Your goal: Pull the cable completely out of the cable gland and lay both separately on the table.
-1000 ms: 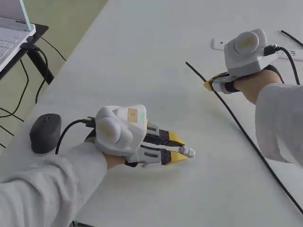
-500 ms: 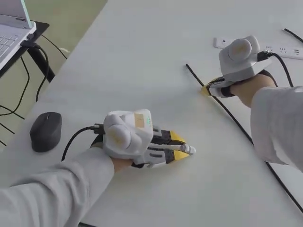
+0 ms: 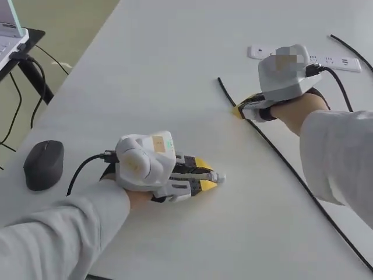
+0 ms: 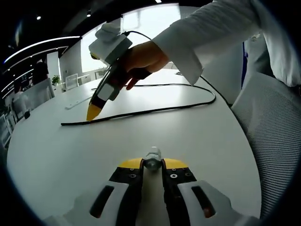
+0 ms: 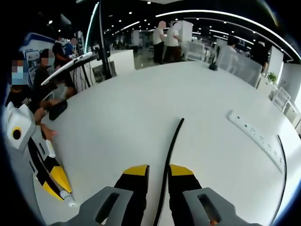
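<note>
Against the earlier pictures the whole scene is shifted, which is laid to the moving headset. The left gripper (image 3: 207, 181) is still held low over the table (image 3: 163, 76), and its jaws are still clamped on the cable gland (image 3: 218, 177). The right gripper (image 3: 240, 111) is still set on the cable (image 3: 280, 157), close behind its free end. The cable is seen fully out of the gland, the two well apart.

The gland is a small pale grey body of stepped, rounded form, and it is shown protruding beyond the yellow jaw tips. The cable is thin, black and smooth, and it is laid in a long, gently curved line across the table. In the right gripper view it is seen passing between the yellow-tipped jaws, nearer the right one, with a narrow gap at the other. Whether it is pinched there cannot be told. Both grippers are cased in glossy white plastic with black jaw arms.

The table is broad, white and matt, with a rounded edge. A white power strip (image 3: 332, 60) is laid beyond the right gripper, and a dark grey mouse (image 3: 43, 165) near the left edge. A laptop (image 3: 9, 29) is carried on a black stand beside the table. A mesh-backed chair (image 4: 277, 136) and an open-plan office under curved ceiling lights, with people (image 5: 162, 40) standing, are shown in the gripper views.
</note>
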The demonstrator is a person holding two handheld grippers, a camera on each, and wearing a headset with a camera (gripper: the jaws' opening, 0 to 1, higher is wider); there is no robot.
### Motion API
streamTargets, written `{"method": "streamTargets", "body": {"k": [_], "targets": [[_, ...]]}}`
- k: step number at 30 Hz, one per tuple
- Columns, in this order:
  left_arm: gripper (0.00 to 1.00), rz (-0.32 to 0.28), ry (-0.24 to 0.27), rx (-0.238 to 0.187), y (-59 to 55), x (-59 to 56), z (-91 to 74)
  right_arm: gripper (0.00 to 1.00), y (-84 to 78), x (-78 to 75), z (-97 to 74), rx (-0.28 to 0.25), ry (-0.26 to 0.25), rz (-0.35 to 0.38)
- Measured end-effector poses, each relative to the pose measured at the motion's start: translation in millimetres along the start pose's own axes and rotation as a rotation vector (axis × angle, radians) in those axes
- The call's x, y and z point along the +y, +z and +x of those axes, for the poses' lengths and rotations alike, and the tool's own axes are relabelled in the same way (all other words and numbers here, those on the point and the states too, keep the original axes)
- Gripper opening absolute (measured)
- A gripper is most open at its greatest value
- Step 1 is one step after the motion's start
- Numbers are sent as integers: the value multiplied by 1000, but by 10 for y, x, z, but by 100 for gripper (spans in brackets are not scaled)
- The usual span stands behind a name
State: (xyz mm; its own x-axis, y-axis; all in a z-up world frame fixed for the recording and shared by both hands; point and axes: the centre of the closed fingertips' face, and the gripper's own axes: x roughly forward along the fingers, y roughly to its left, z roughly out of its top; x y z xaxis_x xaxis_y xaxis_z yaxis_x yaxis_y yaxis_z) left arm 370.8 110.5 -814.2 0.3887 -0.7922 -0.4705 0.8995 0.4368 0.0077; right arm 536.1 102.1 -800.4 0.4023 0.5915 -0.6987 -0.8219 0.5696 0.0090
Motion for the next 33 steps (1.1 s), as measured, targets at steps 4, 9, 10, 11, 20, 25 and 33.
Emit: {"method": "streamTargets", "body": {"k": [4,9,10,11,20,25,33], "targets": [[17,-3,7,18,-32,12,8,11,53,44,-161,-42,-2,17],[23,-21,13,10,-8,26,-9,12,78,149,-384,-84,2,21],[24,-26,17,8,1,34,-22,12,71,168,-423,-88,4,27],[25,-35,26,6,20,46,-45,13,60,185,-462,-92,4,33],[35,-165,51,-72,346,66,-345,34,-140,382,-907,-134,7,102],[45,-167,99,-60,465,99,-534,53,-318,500,-1176,-159,-9,134],[72,-208,161,-44,554,47,-834,72,-604,612,-1604,-189,-44,179]]}}
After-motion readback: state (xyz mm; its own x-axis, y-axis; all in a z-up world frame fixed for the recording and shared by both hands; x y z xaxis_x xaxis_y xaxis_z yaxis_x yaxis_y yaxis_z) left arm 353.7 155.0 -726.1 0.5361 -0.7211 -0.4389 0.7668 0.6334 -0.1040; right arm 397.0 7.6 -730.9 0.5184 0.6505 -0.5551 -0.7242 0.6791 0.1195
